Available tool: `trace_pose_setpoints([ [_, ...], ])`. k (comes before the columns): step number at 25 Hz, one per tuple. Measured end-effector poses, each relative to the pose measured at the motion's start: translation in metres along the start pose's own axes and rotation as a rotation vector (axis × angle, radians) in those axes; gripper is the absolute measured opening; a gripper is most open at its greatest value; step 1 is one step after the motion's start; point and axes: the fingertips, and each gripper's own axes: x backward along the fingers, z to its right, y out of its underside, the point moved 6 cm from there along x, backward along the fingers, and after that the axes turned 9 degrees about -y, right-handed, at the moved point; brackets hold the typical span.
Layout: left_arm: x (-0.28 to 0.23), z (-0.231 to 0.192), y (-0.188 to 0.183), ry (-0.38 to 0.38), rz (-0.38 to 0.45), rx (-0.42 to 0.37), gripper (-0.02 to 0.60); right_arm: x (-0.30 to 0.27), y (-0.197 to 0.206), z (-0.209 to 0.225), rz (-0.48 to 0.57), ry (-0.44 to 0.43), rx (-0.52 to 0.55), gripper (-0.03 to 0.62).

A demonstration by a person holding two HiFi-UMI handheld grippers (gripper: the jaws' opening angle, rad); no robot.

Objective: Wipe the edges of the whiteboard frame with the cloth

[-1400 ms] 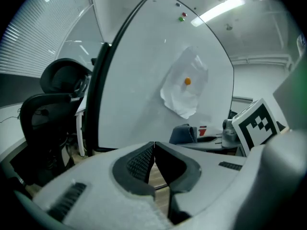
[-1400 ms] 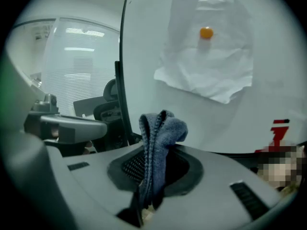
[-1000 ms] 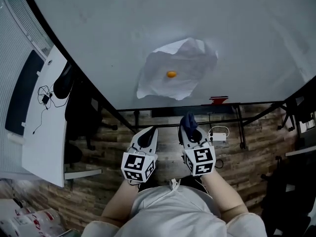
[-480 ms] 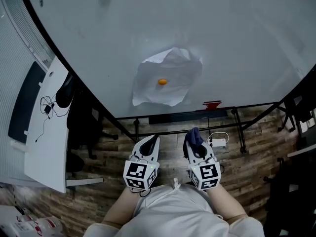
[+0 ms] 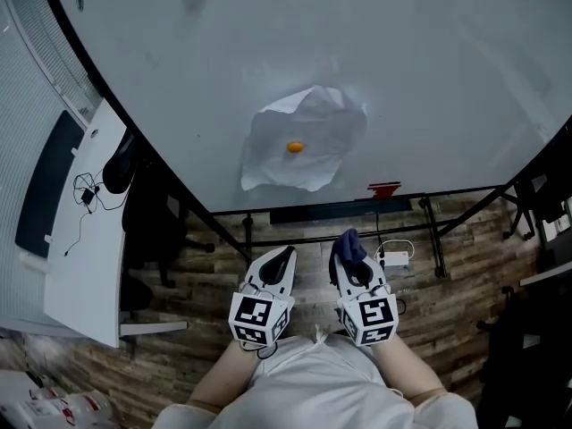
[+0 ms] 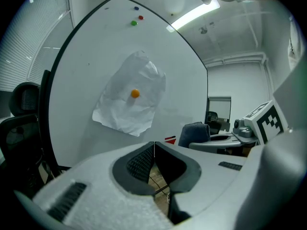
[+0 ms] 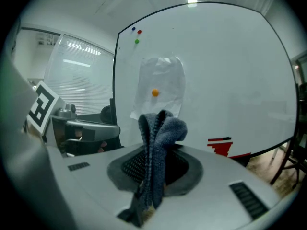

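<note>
Right gripper view shows the right tool (image 7: 152, 169) pinching the grey-blue cloth (image 7: 160, 128) before the whiteboard (image 7: 230, 71), the left tool (image 6: 154, 150) pressed together.

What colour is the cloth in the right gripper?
The cloth is dark blue-grey, seen best in the right gripper view.

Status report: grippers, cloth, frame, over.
Left gripper shut, empty. Right gripper shut on grey-blue cloth, short of whiteboard frame, no contact. Nothing seen between cloth and frame.
</note>
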Motion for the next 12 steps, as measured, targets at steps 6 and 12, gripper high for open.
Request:
trace_pose_setpoints([
  [6, 0.002, -0.001, -0.001, 0.001, 0.003, 0.009, 0.018, -0.003, -0.006, -0.006, 0.019, -0.024, -0.001, 0.064],
  [12, -0.001, 0.009, -0.004, 0.031, 0.011, 0.012, 0.018, -0.005, -0.009, -0.006, 0.019, -0.025, 0.015, 0.064],
])
